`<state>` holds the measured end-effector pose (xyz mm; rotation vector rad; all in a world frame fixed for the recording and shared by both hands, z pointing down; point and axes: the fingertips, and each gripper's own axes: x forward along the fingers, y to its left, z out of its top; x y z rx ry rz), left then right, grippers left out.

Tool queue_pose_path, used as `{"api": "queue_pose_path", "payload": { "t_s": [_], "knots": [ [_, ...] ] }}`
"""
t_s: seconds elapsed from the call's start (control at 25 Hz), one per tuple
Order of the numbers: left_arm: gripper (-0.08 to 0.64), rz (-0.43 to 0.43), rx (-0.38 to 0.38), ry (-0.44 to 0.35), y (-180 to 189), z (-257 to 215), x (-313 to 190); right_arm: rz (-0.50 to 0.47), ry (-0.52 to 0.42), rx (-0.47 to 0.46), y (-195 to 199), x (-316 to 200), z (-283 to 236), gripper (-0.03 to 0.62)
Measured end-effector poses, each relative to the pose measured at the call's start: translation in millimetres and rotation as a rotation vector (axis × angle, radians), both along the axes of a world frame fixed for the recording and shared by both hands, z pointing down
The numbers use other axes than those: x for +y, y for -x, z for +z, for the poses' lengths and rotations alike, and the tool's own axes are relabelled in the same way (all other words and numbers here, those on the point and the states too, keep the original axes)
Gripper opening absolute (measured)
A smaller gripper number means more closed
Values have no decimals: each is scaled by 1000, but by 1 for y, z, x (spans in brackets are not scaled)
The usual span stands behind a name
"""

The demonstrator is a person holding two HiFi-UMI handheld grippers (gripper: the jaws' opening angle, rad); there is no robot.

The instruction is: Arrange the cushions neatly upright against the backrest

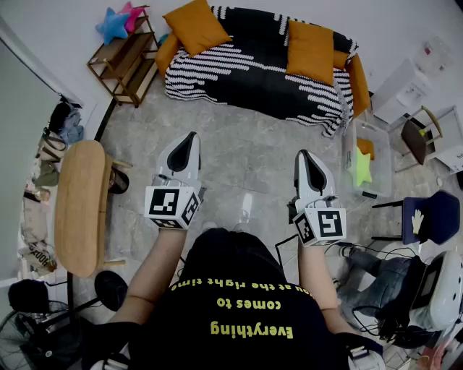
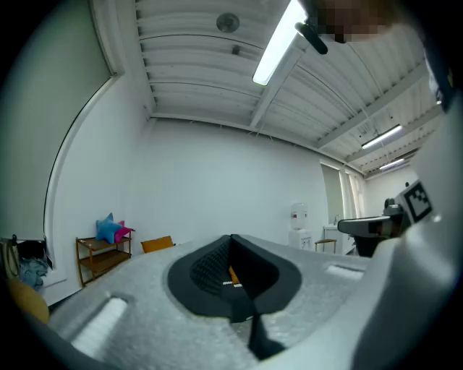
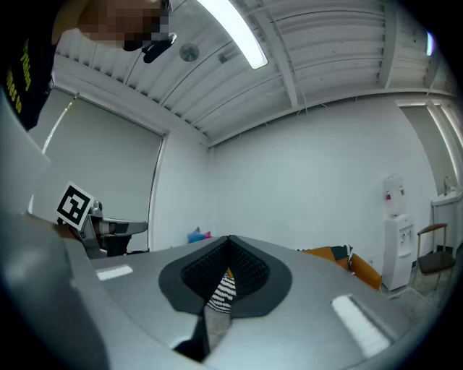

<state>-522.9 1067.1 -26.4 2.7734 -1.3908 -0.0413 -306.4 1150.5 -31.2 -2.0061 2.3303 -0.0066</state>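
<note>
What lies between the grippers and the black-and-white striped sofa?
Nothing but bare grey stone floor, as the head view shows, separates the left gripper and right gripper from the striped sofa.

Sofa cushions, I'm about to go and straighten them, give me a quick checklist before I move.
1. Empty left gripper: ok.
2. Empty right gripper: ok.
3. Jaws open for a grab: not ok, both shut.
4. Free floor up to the sofa: ok.
5. Upright left cushion on the backrest: not ok, tilted.
6. Upright right cushion: ok.
</note>
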Motion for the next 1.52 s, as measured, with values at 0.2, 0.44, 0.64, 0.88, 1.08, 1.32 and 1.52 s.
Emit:
{"api": "queue_pose_path", "payload": {
  "t_s": [0.2,0.44,0.64,0.88,1.08,1.32,1.52],
  "knots": [
    [0,3,-6,7,3,6,2,-10,-4,-13,4,2,2,11],
    [0,7,-5,2,-5,3,-2,-4,-7,-48,-7,-2,3,11],
    [0,-4,-16,7,-7,1,-8,-20,1,-41,-9,-11,2,11],
    [0,-4,-31,20,-10,8,-19,-46,12,-37,-7,-31,8,11],
    [0,17,-39,27,-18,15,-43,-56,19,-37,-9,-60,9,11],
    [0,20,-28,35,-25,21,-101,-44,37,-19,-15,-110,12,11],
    [0,17,13,62,-35,22,-175,-33,61,1,-27,-177,18,11]
  ]
}}
